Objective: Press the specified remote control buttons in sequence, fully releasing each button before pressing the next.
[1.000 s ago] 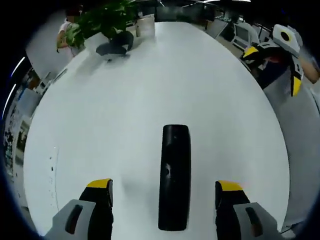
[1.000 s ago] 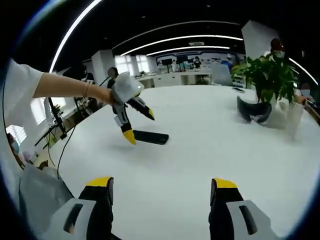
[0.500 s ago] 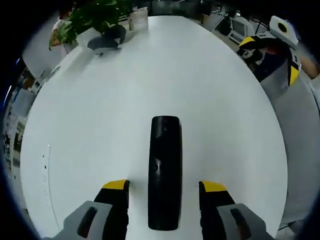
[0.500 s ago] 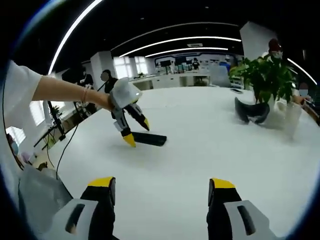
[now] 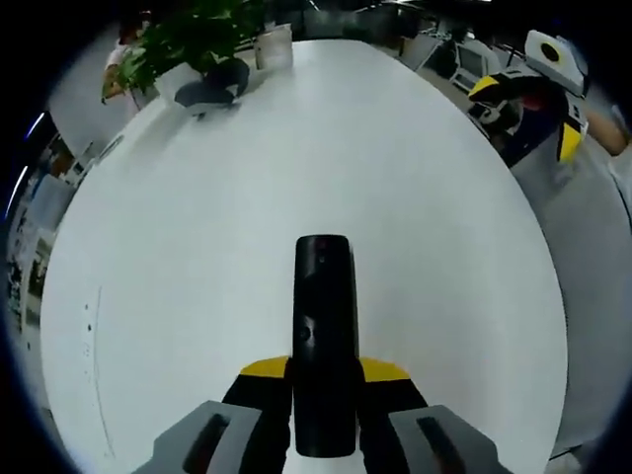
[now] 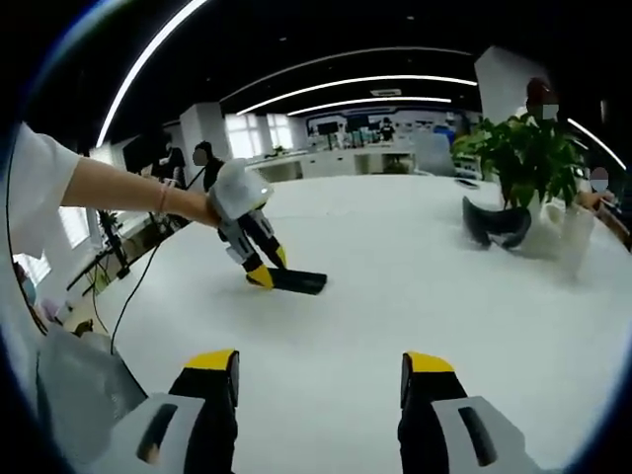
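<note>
On the white table: a black remote control [image 5: 324, 336] lies flat on the white table [image 5: 197, 247], its long axis running away from the left gripper's camera.
Left gripper: the left gripper [image 5: 324, 369] has its yellow-tipped jaws pressed against both sides of the remote's near half; in the right gripper view it [image 6: 265, 275] clamps the remote [image 6: 296, 281] at one end.
Right gripper: the right gripper [image 6: 322, 363] hovers above the table with jaws spread, holding nothing, well apart from the remote.
Far end of table: a potted plant [image 6: 518, 148] stands behind a dark curved object [image 6: 497, 223].
</note>
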A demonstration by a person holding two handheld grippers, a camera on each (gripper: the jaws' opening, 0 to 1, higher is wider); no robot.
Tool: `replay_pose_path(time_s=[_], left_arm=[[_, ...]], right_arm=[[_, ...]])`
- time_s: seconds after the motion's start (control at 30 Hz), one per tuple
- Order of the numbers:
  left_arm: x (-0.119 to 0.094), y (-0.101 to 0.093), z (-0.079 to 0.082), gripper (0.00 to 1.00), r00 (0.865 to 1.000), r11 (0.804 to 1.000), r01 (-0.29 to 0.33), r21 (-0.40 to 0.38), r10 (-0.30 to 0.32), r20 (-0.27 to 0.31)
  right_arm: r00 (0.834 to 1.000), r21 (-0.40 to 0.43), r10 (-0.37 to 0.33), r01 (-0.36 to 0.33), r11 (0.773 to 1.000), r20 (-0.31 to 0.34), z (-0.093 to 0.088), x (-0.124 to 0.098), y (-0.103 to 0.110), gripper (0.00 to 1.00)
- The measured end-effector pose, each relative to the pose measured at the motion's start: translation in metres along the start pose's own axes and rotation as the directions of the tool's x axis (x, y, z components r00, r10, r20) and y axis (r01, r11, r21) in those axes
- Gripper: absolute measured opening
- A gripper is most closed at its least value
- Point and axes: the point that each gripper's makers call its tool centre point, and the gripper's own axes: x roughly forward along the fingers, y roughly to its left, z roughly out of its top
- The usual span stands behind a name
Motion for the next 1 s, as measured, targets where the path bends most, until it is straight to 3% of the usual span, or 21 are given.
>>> replay_pose_path(time_s=[0.53,1.0], left_arm=[[-0.004,-0.047,-0.004,0.22,0.996,0.999,-0.008,-0.048,0.012,0.091],[-0.009,-0.117,-0.013,0.22,0.988,0.994,-0.016,-0.107,0.032,0.148]], right_arm=[[0.999,-0.031,0.039,-0.04,0.999,-0.025,-0.002,0.002,0.009,0.58],[0.994,-0.098,0.09,-0.096,0.991,-0.061,-0.006,0.002,0.024,0.52]])
